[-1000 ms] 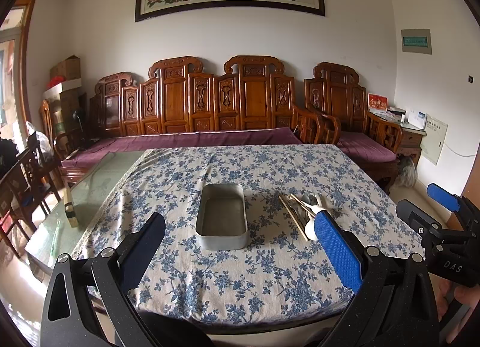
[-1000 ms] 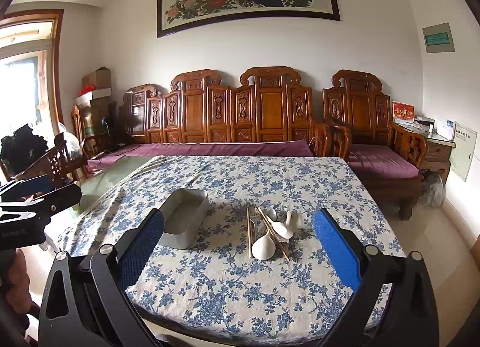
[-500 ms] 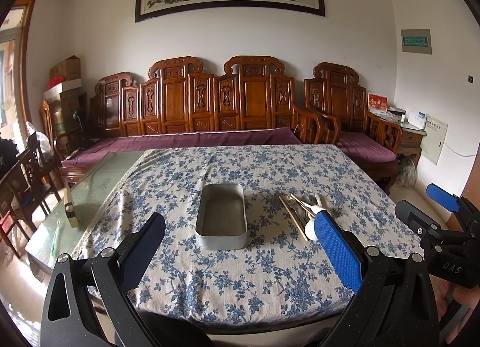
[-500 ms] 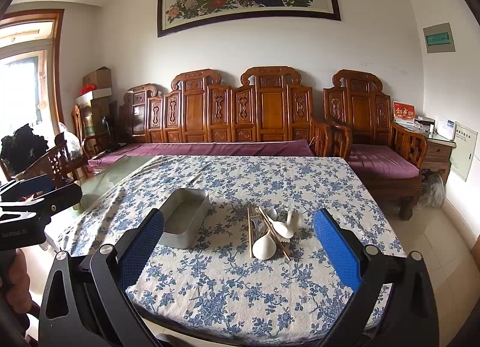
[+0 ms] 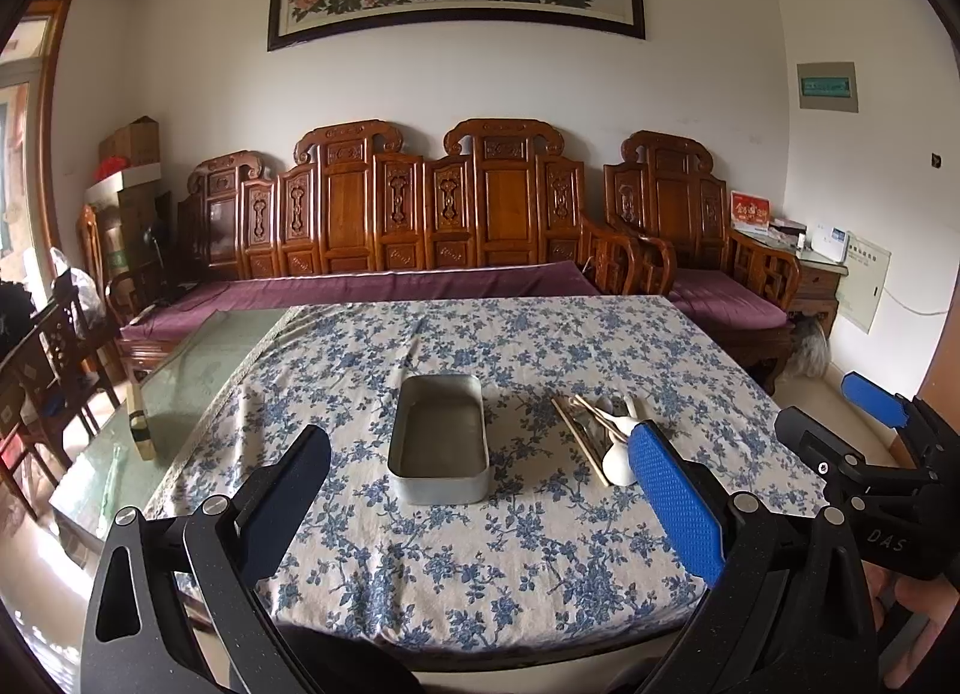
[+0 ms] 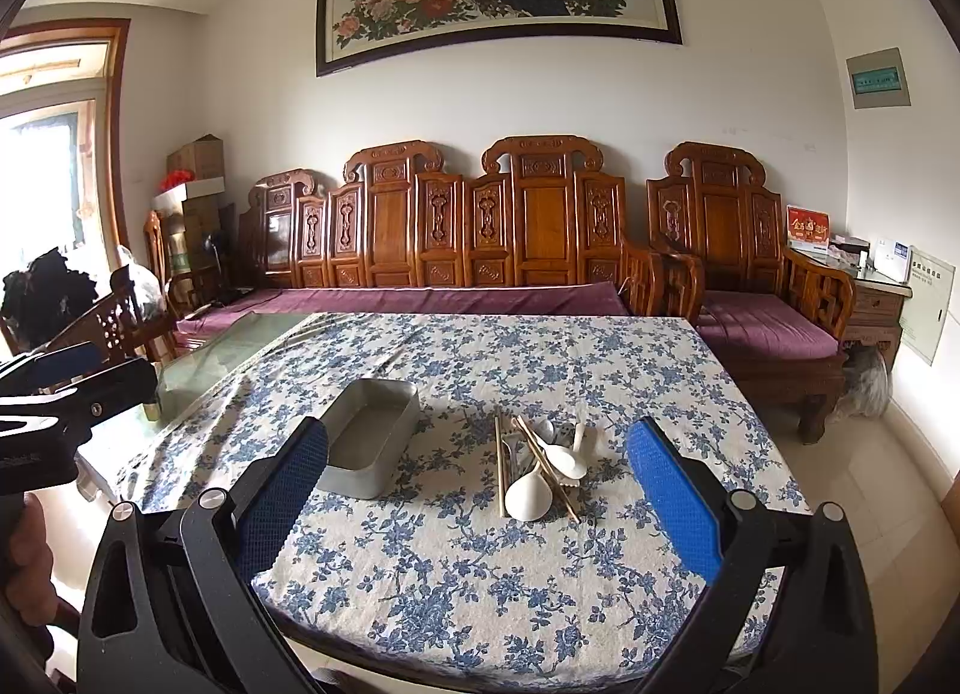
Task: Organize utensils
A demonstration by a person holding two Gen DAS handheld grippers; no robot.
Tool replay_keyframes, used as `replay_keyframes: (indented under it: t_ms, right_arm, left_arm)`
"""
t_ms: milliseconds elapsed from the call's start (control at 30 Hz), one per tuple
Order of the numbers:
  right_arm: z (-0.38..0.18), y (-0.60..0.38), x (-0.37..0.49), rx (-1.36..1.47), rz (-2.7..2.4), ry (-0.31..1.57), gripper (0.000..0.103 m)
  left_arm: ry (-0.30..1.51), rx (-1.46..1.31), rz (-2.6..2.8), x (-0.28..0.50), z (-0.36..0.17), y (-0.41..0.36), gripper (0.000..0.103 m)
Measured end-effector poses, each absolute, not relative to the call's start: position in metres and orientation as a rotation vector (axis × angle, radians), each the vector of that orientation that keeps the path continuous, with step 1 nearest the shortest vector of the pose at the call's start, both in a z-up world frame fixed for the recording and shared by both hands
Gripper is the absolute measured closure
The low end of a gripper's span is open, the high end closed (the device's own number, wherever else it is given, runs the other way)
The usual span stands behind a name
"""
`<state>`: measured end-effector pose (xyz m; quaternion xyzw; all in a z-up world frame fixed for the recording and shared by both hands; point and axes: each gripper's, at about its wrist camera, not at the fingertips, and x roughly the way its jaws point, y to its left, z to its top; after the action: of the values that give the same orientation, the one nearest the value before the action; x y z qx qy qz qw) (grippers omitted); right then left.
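A grey metal box (image 5: 439, 439) (image 6: 370, 436) sits empty near the middle of the table with the blue-flowered cloth (image 5: 480, 562) (image 6: 480, 574). To its right lies a pile of utensils (image 5: 603, 435) (image 6: 540, 466): white spoons (image 6: 528, 496), wooden chopsticks (image 6: 499, 466) and metal spoons. My left gripper (image 5: 480, 490) is open and empty, held before the table's near edge, facing the box. My right gripper (image 6: 477, 484) is open and empty, facing the pile. Each gripper also shows at the edge of the other's view.
A carved wooden sofa with purple cushions (image 5: 384, 286) runs behind the table. The bare glass tabletop (image 5: 180, 370) shows at the left, with a small bottle (image 5: 139, 424) on it. Chairs (image 5: 54, 346) stand at the left.
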<state>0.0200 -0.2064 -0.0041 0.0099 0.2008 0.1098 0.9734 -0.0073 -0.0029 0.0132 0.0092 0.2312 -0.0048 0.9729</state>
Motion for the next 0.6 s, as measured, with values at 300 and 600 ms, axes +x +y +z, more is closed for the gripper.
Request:
replay_keyframes:
  t_ms: [300, 600]
  right_arm:
    - [-0.0038, -0.2066, 0.0195, 0.02, 0.222, 0.405, 0.003]
    - [0.0006, -0.202, 0.0179, 0.021, 0.221, 0.402, 0.003]
  left_arm:
    - [0.466, 0.018, -0.012, -0.008, 0.0151, -0.0038, 0.006]
    - [0.465, 0.021, -0.012, -0.0085, 0.0155, -0.0054, 0.006]
